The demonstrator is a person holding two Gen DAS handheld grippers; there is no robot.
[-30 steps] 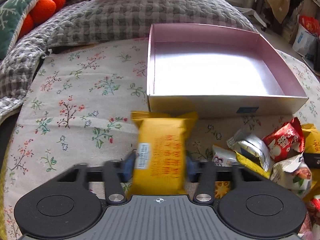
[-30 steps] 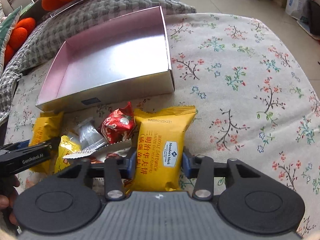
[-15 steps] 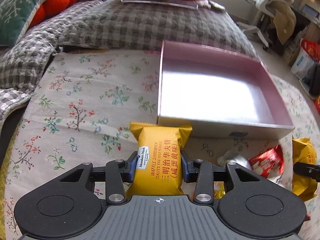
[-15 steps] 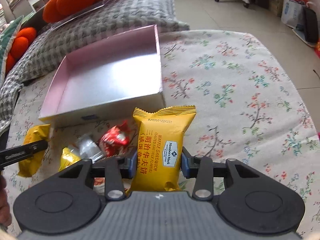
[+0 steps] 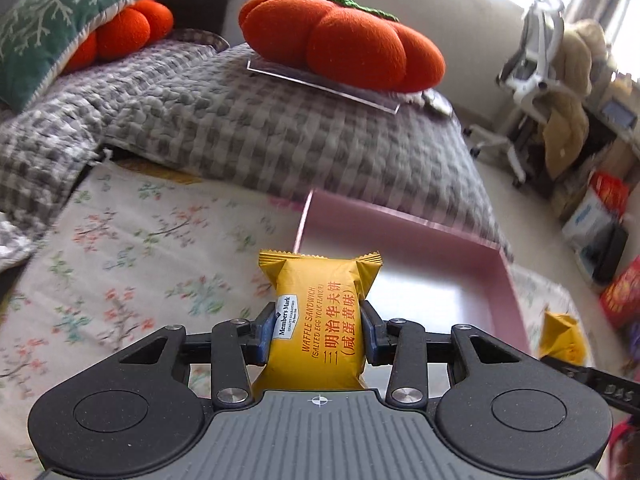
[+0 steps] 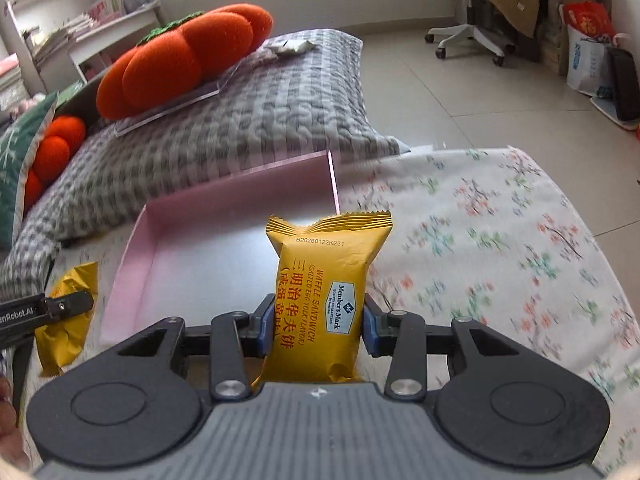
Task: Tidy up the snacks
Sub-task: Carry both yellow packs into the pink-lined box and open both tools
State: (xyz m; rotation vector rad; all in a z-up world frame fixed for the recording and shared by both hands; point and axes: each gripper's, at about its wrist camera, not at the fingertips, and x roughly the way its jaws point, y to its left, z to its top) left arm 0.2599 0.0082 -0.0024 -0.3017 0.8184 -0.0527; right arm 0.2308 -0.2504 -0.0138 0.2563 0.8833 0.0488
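Each gripper holds a yellow waffle sandwich packet. My left gripper [image 5: 316,334] is shut on one yellow packet [image 5: 320,312], held above the near left corner of the pink open box [image 5: 460,248]. My right gripper [image 6: 314,330] is shut on another yellow packet [image 6: 324,284], held above the near right part of the same pink box [image 6: 240,192]. In the right wrist view the left gripper [image 6: 60,306] and its packet [image 6: 68,320] show at the left edge. In the left wrist view the right gripper's packet [image 5: 562,334] shows at the right edge. The box floor looks bare.
A floral cloth [image 6: 500,248] covers the surface. Behind the box lies a grey checked blanket [image 5: 260,128] with an orange pumpkin cushion [image 5: 344,44] on a clear sheet. A green pillow [image 5: 48,24] is far left. An office chair [image 6: 472,20] and bags stand on the tiled floor.
Both grippers have risen with their yellow packets and tilted up toward the box; the snack pile on the cloth has dropped out of view. Both grips are unchanged.
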